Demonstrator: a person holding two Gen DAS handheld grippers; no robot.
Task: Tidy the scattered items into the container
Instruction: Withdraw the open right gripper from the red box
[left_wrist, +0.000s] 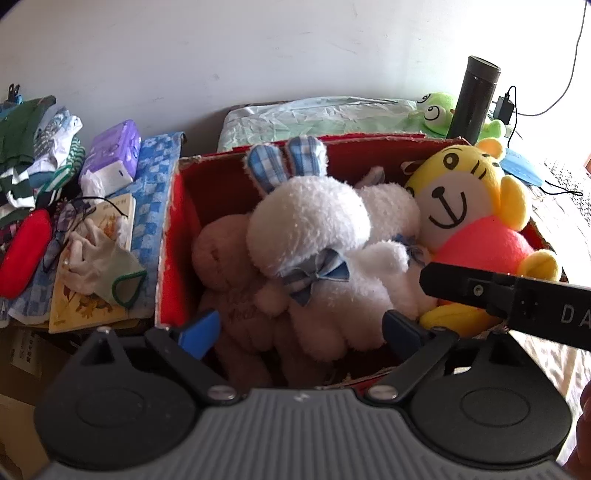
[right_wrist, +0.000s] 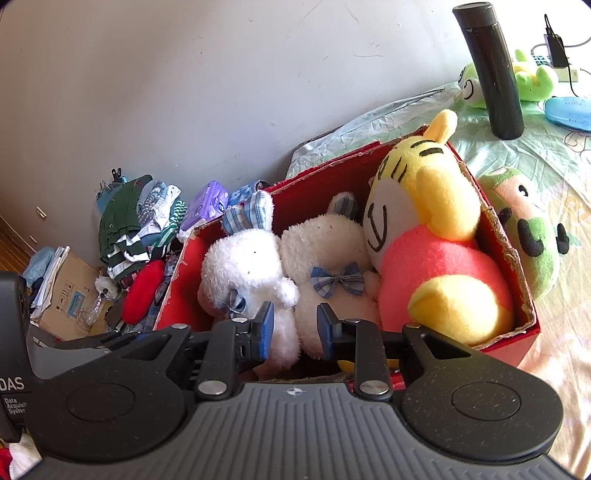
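left gripper (left_wrist: 299, 328) released, above red box (left_wrist: 173, 236) | brown bear (left_wrist: 225, 258), white rabbits (left_wrist: 310, 221), tiger doll (left_wrist: 469, 206) already in box | right gripper (right_wrist: 295, 325) released, holds nothing | green plush (right_wrist: 532, 236) and frog (right_wrist: 532, 77) remain outside

A home bedroom: bedsheet (right_wrist: 517, 155), plush toys (left_wrist: 472, 214), piled clothes (left_wrist: 33, 147).

bright daylight glares from the right, washing it out; fisheye bends the edges
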